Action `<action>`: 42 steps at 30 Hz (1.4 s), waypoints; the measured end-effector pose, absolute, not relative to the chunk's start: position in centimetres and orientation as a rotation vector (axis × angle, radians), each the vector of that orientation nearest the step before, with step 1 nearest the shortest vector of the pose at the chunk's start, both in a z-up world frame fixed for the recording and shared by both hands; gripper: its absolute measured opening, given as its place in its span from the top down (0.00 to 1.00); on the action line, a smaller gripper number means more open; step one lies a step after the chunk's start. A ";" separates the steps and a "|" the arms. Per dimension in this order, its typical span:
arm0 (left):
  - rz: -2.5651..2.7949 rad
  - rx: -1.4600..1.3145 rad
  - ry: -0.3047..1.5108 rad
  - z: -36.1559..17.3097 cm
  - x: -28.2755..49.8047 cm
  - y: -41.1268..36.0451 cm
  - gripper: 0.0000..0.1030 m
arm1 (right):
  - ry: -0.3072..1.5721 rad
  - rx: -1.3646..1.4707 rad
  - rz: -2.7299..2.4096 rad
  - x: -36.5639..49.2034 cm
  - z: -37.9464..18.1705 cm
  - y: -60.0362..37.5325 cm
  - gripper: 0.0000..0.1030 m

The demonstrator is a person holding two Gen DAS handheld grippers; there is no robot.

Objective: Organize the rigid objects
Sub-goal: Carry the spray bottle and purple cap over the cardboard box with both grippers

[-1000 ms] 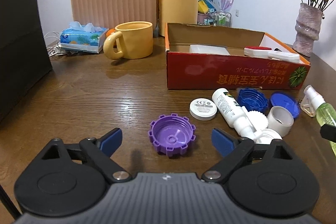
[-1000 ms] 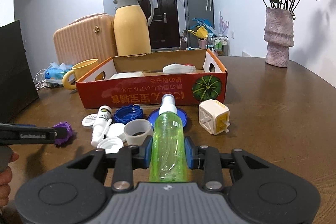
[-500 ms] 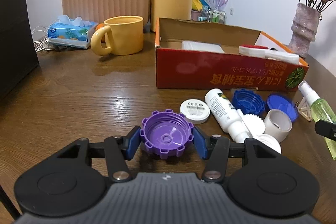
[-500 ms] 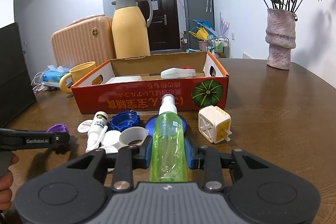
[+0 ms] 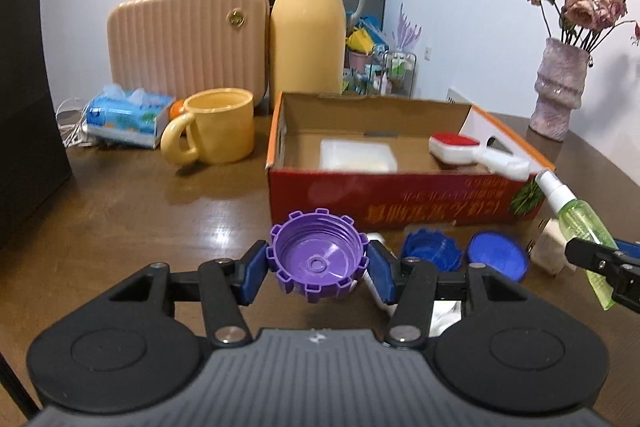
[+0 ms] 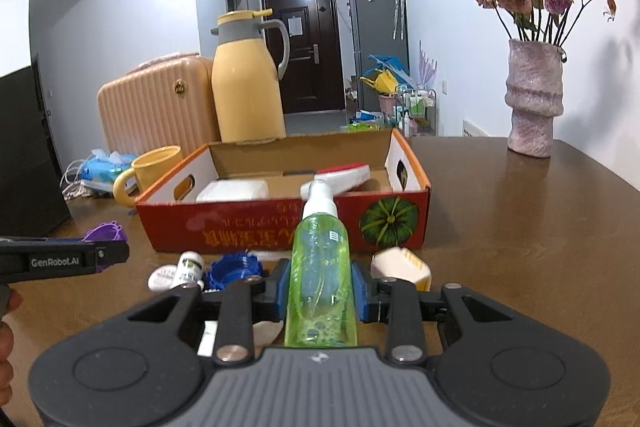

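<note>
My left gripper (image 5: 318,267) is shut on a purple toothed cap (image 5: 318,257) and holds it above the table, in front of the red cardboard box (image 5: 400,211). My right gripper (image 6: 320,291) is shut on a green spray bottle (image 6: 320,267), lifted with its white nozzle pointing at the box (image 6: 260,231). The bottle also shows at the right of the left wrist view (image 5: 580,223). The box holds a white block (image 5: 358,155) and a red-and-white brush (image 5: 476,151). The purple cap shows at the left of the right wrist view (image 6: 106,231).
On the table before the box lie two blue caps (image 5: 430,251) (image 5: 498,259), a white tube (image 6: 190,265), a white disc (image 6: 160,277) and a white cube (image 6: 402,265). Behind stand a yellow mug (image 5: 216,143), a yellow thermos (image 5: 308,27), a tissue pack (image 5: 124,119), a pink case (image 5: 188,39) and a vase (image 6: 534,103).
My left gripper closed on the purple cap and lifted it off the table toward the box. My right gripper rose with the green bottle and moved closer to the box.
</note>
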State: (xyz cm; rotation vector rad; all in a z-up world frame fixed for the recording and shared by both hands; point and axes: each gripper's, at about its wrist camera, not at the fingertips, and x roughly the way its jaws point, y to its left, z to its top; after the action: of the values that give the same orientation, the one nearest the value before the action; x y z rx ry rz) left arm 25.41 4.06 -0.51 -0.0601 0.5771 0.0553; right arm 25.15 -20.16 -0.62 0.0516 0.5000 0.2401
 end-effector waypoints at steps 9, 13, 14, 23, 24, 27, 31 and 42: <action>0.048 -0.071 0.539 1.8 27.6 2.5 0.48 | 0.465 0.064 0.235 27.5 1.7 -20.7 0.71; 0.054 -0.082 0.527 2.6 29.1 2.2 0.48 | 0.444 0.073 0.237 29.0 2.8 -20.6 0.71; 0.055 -0.085 0.525 2.7 29.4 2.1 0.48 | 0.441 0.076 0.238 29.5 3.0 -20.6 0.71; 0.074 -0.101 0.508 3.6 33.0 1.7 0.48 | 0.440 0.104 0.271 33.8 4.1 -19.2 0.71; 0.077 -0.101 0.507 3.6 33.4 1.7 0.48 | 0.442 0.110 0.274 34.3 4.2 -19.0 0.71; 0.082 -0.102 0.501 3.5 34.6 1.9 0.48 | 0.450 0.130 0.285 35.8 4.1 -18.4 0.71; 0.091 -0.110 0.515 3.0 36.5 2.3 0.48 | 0.471 0.145 0.293 38.0 3.6 -17.3 0.71; 0.109 -0.117 0.533 2.1 40.9 3.2 0.48 | 0.516 0.135 0.305 42.9 2.6 -15.5 0.71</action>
State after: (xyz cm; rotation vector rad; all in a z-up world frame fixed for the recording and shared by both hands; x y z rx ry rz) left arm 40.87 3.18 2.09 -0.1170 0.5329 0.1091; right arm 42.89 -15.47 2.64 0.1350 0.5163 0.3050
